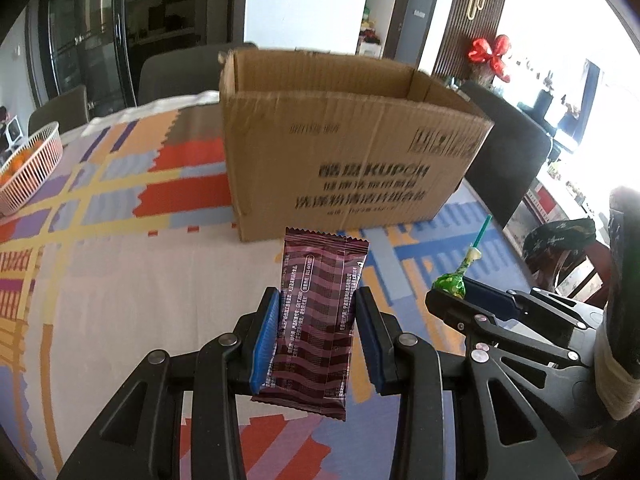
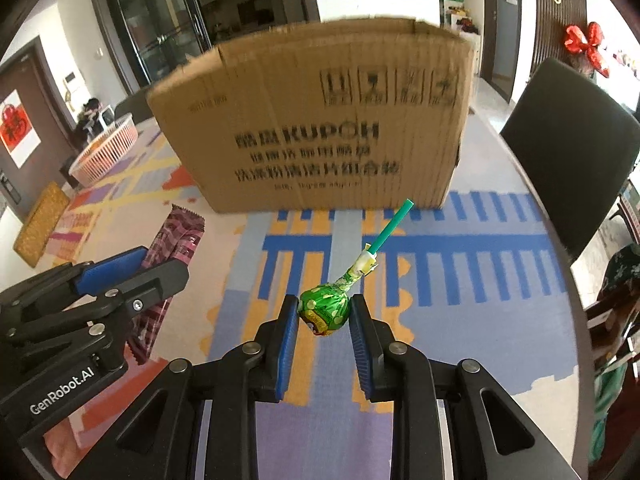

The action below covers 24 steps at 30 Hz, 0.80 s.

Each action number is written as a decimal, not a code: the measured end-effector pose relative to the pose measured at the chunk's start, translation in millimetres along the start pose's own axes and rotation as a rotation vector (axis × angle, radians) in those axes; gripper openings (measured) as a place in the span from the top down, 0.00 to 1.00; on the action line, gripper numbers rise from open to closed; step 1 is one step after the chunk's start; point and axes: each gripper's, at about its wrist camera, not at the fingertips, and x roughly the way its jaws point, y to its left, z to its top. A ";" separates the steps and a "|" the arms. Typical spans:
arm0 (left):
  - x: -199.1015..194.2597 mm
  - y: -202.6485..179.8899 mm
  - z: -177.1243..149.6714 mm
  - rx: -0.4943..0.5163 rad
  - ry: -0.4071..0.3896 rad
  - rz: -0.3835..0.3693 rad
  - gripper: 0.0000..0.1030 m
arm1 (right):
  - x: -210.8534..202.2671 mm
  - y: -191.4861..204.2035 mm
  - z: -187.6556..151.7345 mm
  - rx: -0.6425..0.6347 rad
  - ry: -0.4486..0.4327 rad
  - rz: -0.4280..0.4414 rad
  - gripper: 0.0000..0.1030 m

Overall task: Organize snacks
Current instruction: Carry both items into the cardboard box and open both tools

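Note:
My left gripper (image 1: 316, 300) is shut on a maroon snack bar wrapper (image 1: 316, 312) and holds it above the patterned tablecloth, in front of an open cardboard box (image 1: 344, 152). My right gripper (image 2: 323, 308) is shut on a green lollipop (image 2: 324, 310) with a teal stick pointing up toward the box (image 2: 320, 120). The lollipop (image 1: 452, 282) and the right gripper also show in the left wrist view at the right. The left gripper and the bar (image 2: 176, 240) show at the left of the right wrist view.
A white basket of oranges (image 1: 28, 168) stands at the table's far left. Dark chairs (image 2: 572, 148) stand along the right and far sides. A yellow woven mat (image 2: 40, 224) lies at the left edge. The table's right edge runs close to the right gripper.

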 end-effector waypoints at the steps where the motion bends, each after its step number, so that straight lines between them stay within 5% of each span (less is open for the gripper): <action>1: -3.6 -0.9 2.1 0.000 -0.009 -0.003 0.63 | -4.4 -0.2 2.4 -0.001 -0.012 0.001 0.74; 24: -58.5 -5.2 76.2 0.002 -0.189 0.002 0.63 | -78.8 8.8 72.6 -0.060 -0.245 -0.013 0.74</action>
